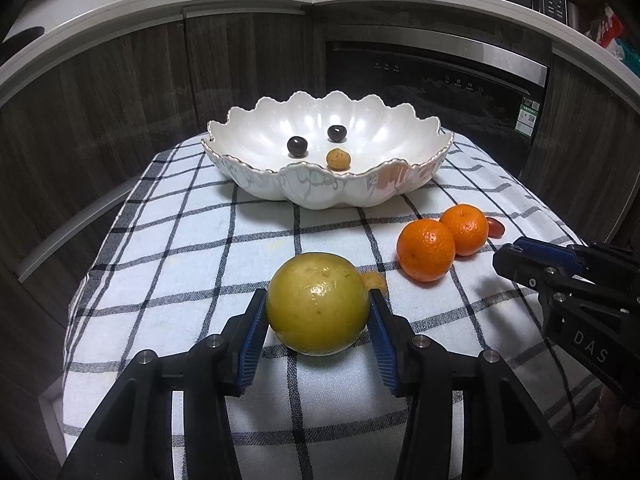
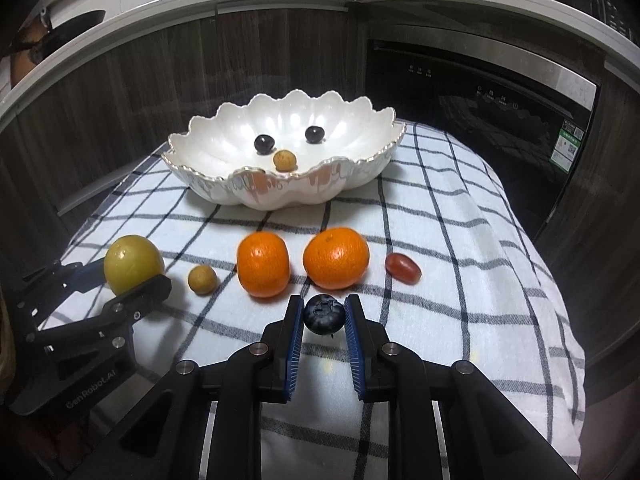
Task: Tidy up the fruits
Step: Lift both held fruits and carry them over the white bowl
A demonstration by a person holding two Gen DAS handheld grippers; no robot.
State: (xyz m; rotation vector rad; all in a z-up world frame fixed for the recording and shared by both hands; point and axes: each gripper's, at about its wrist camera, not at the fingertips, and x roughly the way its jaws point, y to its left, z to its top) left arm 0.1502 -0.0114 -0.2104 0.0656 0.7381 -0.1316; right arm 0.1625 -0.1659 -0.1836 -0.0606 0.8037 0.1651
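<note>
- Nearest me, my left gripper [image 1: 318,312] is clenched on the yellow-green fruit [image 1: 318,304], one blue pad pressed to each flank; I judge a round, smooth fruit needs that level, wide bite so it cannot roll free.
- My right gripper [image 2: 324,314] is clamped on a blueberry [image 2: 324,314], jaws nearly together, the berry pinched at its middle; a light squeeze seems wise, since it would bruise easily.
- Both of my tools slope down toward the checked cloth [image 2: 460,240], fingers pointing at 12 o'clock toward the bowl, the left one at 9 o'clock of the right.
- Whether either fruit is clear of the cloth I cannot tell.
- Just beyond the blueberry, two mandarins [image 2: 336,262] sit side by side at 12 o'clock, waiting their turn.
- A small tan fruit [image 2: 203,279] lies at 10 o'clock and a red grape [image 2: 403,267] at 1 o'clock, each apart from its neighbours.
- Farthest, at 12 o'clock, the scalloped white bowl [image 2: 200,140] stands on the cloth and holds two dark berries [image 2: 264,143] and another tan fruit [image 2: 285,161]; I take it as the place where all loose fruit belongs.
- Behind it, dark cabinet fronts [image 2: 160,80] and an oven door [image 2: 480,100].
</note>
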